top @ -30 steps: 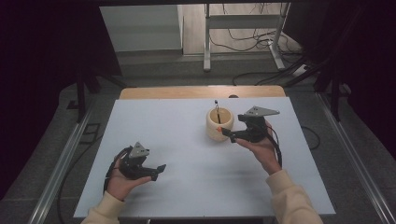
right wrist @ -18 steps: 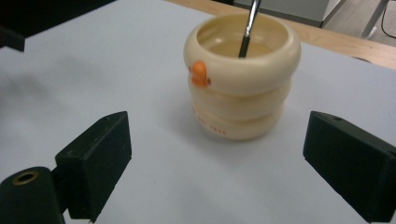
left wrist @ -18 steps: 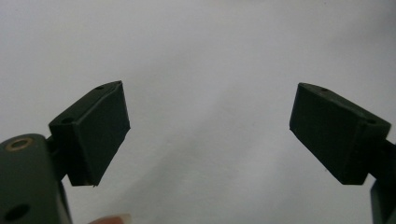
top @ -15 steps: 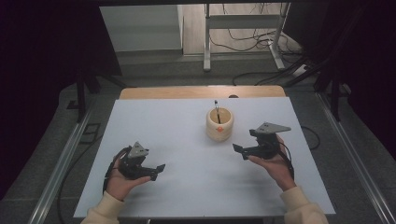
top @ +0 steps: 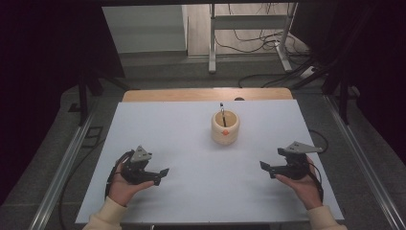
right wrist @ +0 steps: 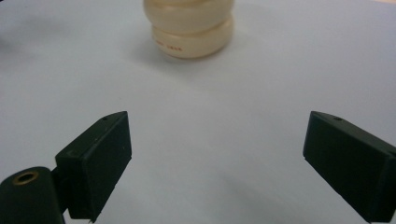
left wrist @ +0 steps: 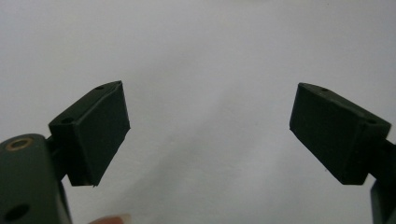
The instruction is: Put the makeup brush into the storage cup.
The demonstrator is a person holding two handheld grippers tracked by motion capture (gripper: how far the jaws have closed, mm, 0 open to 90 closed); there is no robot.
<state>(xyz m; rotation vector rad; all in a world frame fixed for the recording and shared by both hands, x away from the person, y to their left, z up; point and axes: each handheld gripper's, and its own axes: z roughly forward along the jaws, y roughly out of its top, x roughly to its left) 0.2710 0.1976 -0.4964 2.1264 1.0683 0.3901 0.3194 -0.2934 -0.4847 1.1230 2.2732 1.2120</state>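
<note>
A cream, rounded cup (top: 225, 127) stands upright near the middle of the white table (top: 201, 143), with a thin dark stick standing in it and something orange inside. In the right gripper view the cup's base (right wrist: 192, 27) sits ahead of the wide-apart jaws. My right gripper (top: 266, 169) is held low at the front right of the table, open and empty, well apart from the cup. At the front left my left gripper (top: 160, 176) is open too, nothing between its jaws; its own view looks down on bare white tabletop (left wrist: 210, 60).
A wooden strip (top: 206, 94) runs along the table's far edge. Metal rails (top: 62, 172) flank the table on both sides. Beyond it are a metal stand (top: 249, 38) and floor cables.
My right gripper has drawn back from beside the cup toward the front right of the table. The left gripper has stayed put.
</note>
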